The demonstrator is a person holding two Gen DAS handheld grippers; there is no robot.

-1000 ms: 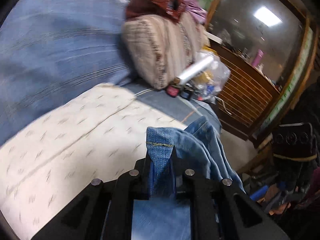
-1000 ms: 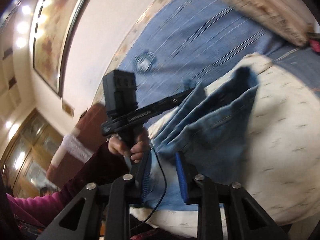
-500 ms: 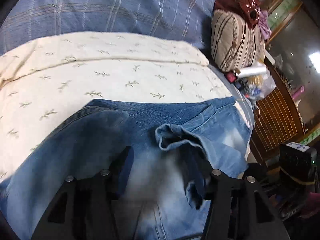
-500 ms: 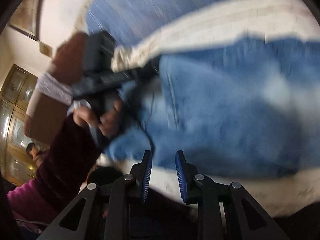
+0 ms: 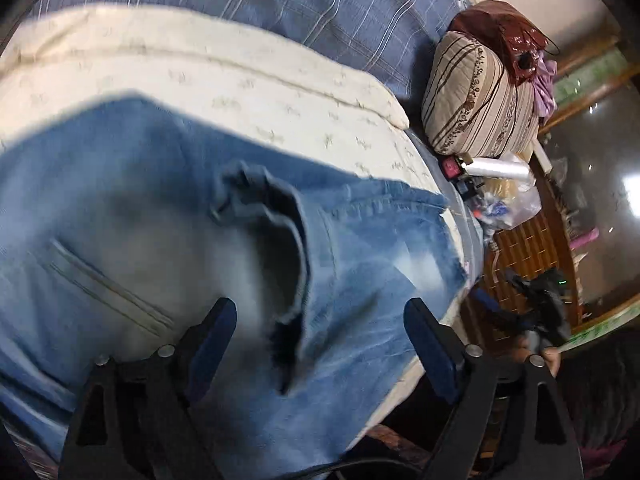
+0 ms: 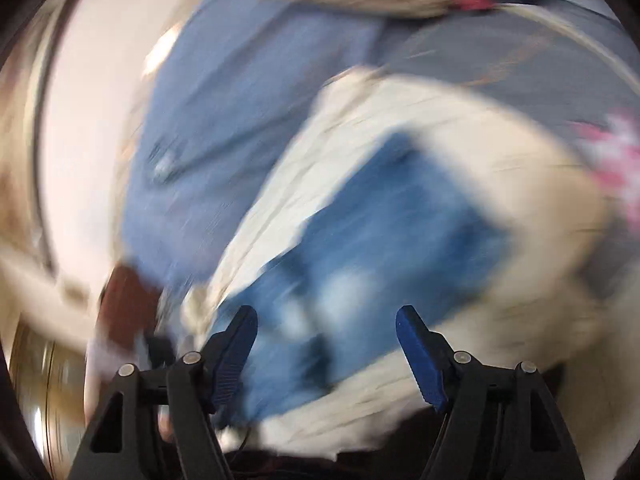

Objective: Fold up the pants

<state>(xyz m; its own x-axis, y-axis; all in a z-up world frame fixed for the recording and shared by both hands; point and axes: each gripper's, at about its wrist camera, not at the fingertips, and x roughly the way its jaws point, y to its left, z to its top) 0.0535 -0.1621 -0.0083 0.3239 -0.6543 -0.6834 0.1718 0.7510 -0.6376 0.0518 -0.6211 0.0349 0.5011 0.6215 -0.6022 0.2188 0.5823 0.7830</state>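
From the left wrist camera, the jeans (image 5: 168, 216) lie spread on a cream quilt (image 5: 224, 80) that covers part of a bed with a blue striped sheet (image 5: 304, 4). The left gripper (image 5: 320, 344) hangs just above the denim with its jaws opening, and nothing is pinched between them; the cloth sits below the pads rather than in them, which reads as a let-go so the fabric can settle flat. One hem or cuff (image 5: 260, 200) has curled up into a ridge near the middle of the pants. A striped pillow (image 5: 480, 100) and a clear plastic bag (image 5: 508, 196) sit at the far end of the bed, well apart from the work.

The right wrist camera is badly blurred. The jeans (image 6: 384, 232) show as a blue patch on the quilt (image 6: 500, 152). The right gripper (image 6: 326, 344) also has its jaws opening, with no cloth gripped between them. By judgement, a fold has just been laid and both grippers are freeing themselves to take a new hold.
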